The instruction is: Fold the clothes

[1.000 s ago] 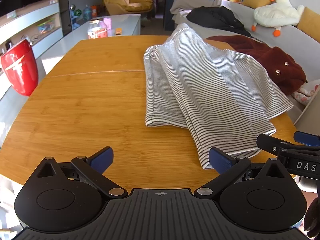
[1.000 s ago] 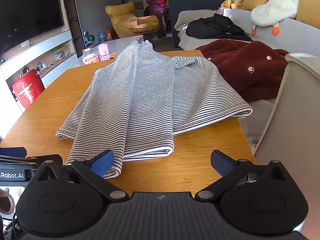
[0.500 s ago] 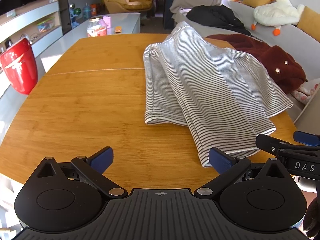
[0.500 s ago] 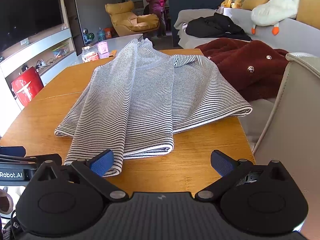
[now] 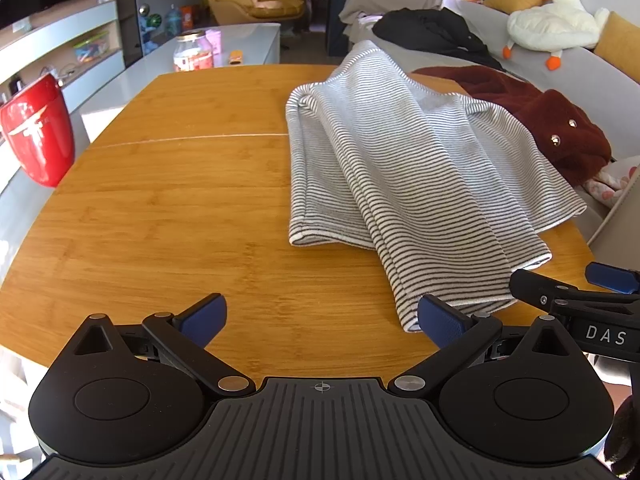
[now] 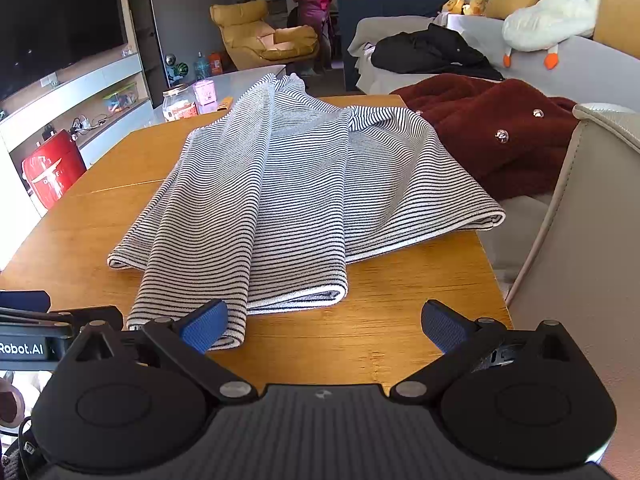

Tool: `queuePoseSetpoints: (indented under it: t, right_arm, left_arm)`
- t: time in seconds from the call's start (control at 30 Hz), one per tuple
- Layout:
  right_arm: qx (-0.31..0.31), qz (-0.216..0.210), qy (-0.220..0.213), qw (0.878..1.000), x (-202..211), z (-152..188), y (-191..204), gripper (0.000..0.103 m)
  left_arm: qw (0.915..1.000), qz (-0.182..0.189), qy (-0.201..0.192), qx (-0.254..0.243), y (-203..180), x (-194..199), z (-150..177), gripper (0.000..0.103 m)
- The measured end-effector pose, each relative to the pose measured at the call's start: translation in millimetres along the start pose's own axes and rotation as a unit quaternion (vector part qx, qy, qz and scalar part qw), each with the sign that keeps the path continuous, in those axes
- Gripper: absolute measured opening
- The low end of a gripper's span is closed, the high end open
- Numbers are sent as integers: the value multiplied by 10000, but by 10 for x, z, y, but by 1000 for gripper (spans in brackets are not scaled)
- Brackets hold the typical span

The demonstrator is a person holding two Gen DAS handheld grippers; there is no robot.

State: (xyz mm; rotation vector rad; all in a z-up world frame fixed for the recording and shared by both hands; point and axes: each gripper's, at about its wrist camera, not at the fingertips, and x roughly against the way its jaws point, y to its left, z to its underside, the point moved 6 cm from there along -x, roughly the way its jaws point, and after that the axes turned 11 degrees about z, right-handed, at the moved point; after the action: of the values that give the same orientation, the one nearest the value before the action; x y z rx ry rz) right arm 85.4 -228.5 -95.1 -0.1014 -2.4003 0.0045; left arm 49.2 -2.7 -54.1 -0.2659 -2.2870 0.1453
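Striped garment: white knit cloth with thin dark stripes (image 5: 404, 184), loosely folded in long overlapping layers, lay on the right half of the counter, its hemmed near end close to the front edge and its far end hanging over the back edge.
Counter: warm honey-coloured bamboo-grain wooden top (image 5: 180, 216), smooth, with rounded corners and a thin pale seam across it.
Left tool: black two-finger tool with blue textured pads (image 5: 320, 316) hovered low over the counter's near edge, pointing forward, jaws spread wide and holding nothing; its right pad (image 5: 440, 322) sat at the near end of the striped cloth, though contact could not be judged.
Right tool: matching black tool (image 6: 324, 322) was level at the front edge to the right of the other, jaws also wide apart and empty; its left pad (image 6: 204, 326) overlapped the cloth's near corner in view.
Dark red garment: fuzzy maroon fleece with shiny round studs (image 6: 488, 140) lay just beyond the counter's right side, on a grey sofa (image 6: 592, 76).
Plush goose: soft white toy with orange bill and feet (image 5: 556, 24) rested on the sofa back.
Red container: glossy red rounded vessel (image 5: 38, 132) stood off the counter's left side.
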Motion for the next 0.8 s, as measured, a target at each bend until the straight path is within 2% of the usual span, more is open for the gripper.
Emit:
queuePoseSetpoints:
  t: [0.43, 0.6, 0.67, 0.8]
  right_arm:
    - [36, 19, 6, 10000, -15, -5, 21, 103]
    - [135, 72, -213, 9997, 14, -80, 20, 103]
    - [117, 74, -351, 9993, 7, -145, -8, 103]
    - [-223, -116, -536, 9982, -61, -346, -95, 103]
  left_arm:
    - [10000, 17, 3, 39, 16, -1, -1, 103]
    - [9999, 78, -57, 81, 42, -9, -49, 103]
    - [9996, 234, -86, 100, 46, -23, -108, 103]
    - [9957, 876, -241, 167, 48, -44, -371, 103]
